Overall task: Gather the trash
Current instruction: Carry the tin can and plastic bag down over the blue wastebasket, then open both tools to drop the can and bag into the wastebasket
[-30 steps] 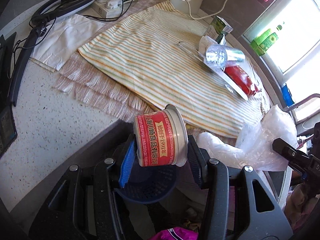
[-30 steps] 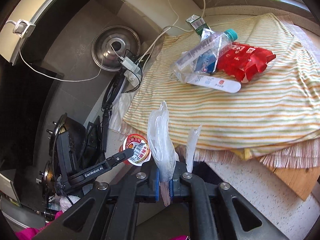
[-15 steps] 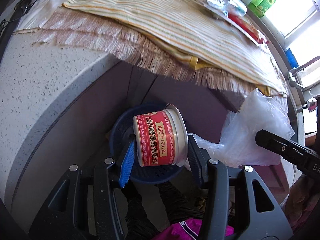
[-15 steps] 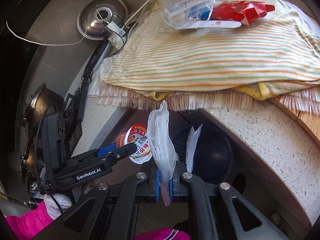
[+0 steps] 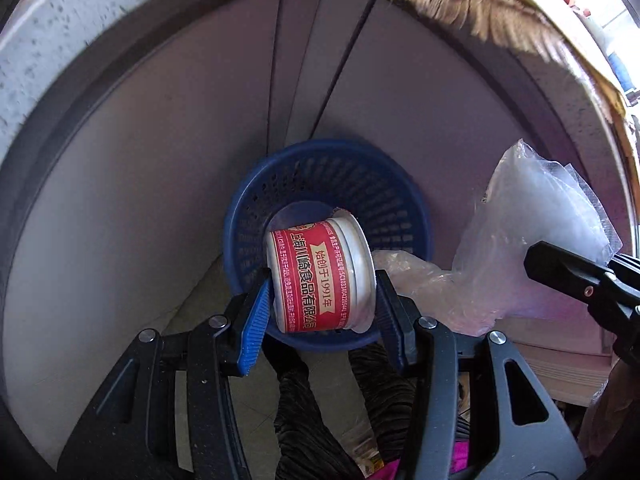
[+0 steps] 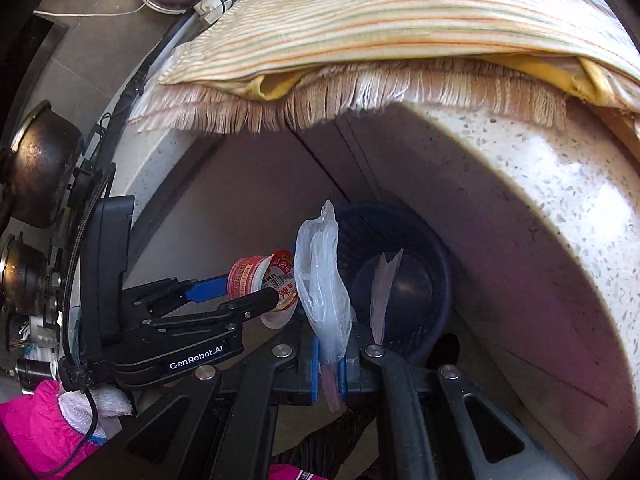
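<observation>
The left hand-held gripper [image 5: 322, 300] clamps a red-labelled can [image 5: 320, 276] sideways between its blue pads, directly above the blue basket [image 5: 400, 196] on the floor below the bench [image 6: 540, 184]. The right hand-held gripper [image 6: 331, 364] is pinched nearly closed on a clear plastic bag [image 6: 322, 280], seemingly above the basket's near rim.

Left tongs [image 5: 322, 284] clamp red can [image 5: 320, 276] above blue basket [image 5: 328, 160]; plastic bag [image 5: 520, 248] right.

Both wrist views steeply downward — shared blue basket [image 5: 328, 168] below.
</observation>
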Motion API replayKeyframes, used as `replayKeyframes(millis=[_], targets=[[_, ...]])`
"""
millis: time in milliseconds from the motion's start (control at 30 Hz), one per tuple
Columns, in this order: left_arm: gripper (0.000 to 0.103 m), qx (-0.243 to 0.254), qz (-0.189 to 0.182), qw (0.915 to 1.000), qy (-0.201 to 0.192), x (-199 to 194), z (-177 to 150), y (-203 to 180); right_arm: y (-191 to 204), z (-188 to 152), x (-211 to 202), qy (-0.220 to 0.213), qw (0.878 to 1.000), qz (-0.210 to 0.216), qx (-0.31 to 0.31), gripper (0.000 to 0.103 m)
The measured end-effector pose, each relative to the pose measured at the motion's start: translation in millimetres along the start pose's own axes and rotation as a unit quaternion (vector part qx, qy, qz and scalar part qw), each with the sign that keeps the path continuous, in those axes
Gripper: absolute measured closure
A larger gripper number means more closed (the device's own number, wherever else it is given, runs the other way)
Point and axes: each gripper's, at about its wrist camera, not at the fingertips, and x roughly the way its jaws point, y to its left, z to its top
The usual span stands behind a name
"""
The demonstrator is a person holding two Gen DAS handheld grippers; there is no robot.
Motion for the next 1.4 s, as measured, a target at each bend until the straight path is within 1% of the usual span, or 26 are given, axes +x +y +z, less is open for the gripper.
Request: replayKeyframes(millis=[167,267,333,400,500,533,567,600,633,700,867,967,1067,1167,1200,1400], targets=[[0.053,-0.010,0.003,0.9999,0.006,6.5,0.8,2.5,-2.0,1.4,14.0,0.012,1.000,-0.010,-0.008,0.098],[0.052,-0.014,0.007,0.9998,0.007,6.8,5.0,3.3,-3.9,3.2,17.4,0.016,1.000,-0.007,-0.003,0.093],[0.052,-0.018,0.008,0.9998,0.005,6.0,9.7,4.8,-5.4,4.4,17.1,0.014,1.000,-0.007,-0.003,0.088],[0.052,-0.019,0.011,0.9998,0.003,8.2,9.2,2.8,-4.8,7.1,15.5,0.010,1.000,-0.007,-0.003,0.077],[0.052,-0.015,0.018,0.9997,0.003,9.7,12.3,0.9,-5.1,9.9,15.5,0.006,1.000,-0.007,-0.003,0.069],[0.052,-0.014,0.020,0.9997,0.003,10.0,12.9,0.1,-5.9,10.1,14.2,0.006,1.000,-0.007,-0.002,0.067],[0.051,-0.013,0.021,0.9997,0.004,6.8,12.5,0.3,-9.5,8.5,12.9,0.006,1.000,-0.007,-0.002,0.066],[0.046,-0.013,0.022,0.9997,0.005,7.2,13.3,0.1,-9.8,7.9,11.5,0.005,1.000,-0.005,-0.002,0.064],[0.043,-0.013,0.024,0.9996,0.004,8.3,13.1,-0.9,-9.2,8.7,14.5,0.003,1.000,-0.004,-0.003,0.061],[0.041,-0.012,0.025,0.9996,0.001,6.6,14.4,-0.4,-9.4,10.5,12.2,0.000,1.000,-0.004,-0.004,0.052],[0.041,-0.008,0.029,0.9995,-0.005,-4.6,14.5,1.4,-2.1,15.5,8.9,-0.005,1.000,0.001,-0.006,0.043],[0.041,-0.010,0.029,0.9995,-0.011,-14.0,16.0,4.3,1.7,17.1,0.2,-0.012,1.000,0.004,-0.013,0.040],[0.041,-0.015,0.030,0.9992,-0.021,-23.5,19.2,5.5,3.4,20.0,-10.0,-0.021,1.000,0.010,-0.020,0.034],[0.041,-0.018,0.029,0.9989,-0.033,-30.5,23.3,3.7,5.5,22.9,-22.5,-0.029,0.999,0.016,-0.026,0.032],[0.041,-0.019,0.029,0.9987,-0.037,-34.7,24.9,3.5,6.2,24.4,-27.0,-0.032,0.999,0.017,-0.029,0.029],[0.041,-0.008,0.033,0.9973,-0.065,-62.0,33.7,-2.6,11.1,36.1,-56.3,-0.050,0.997,0.030,-0.046,0.019]])
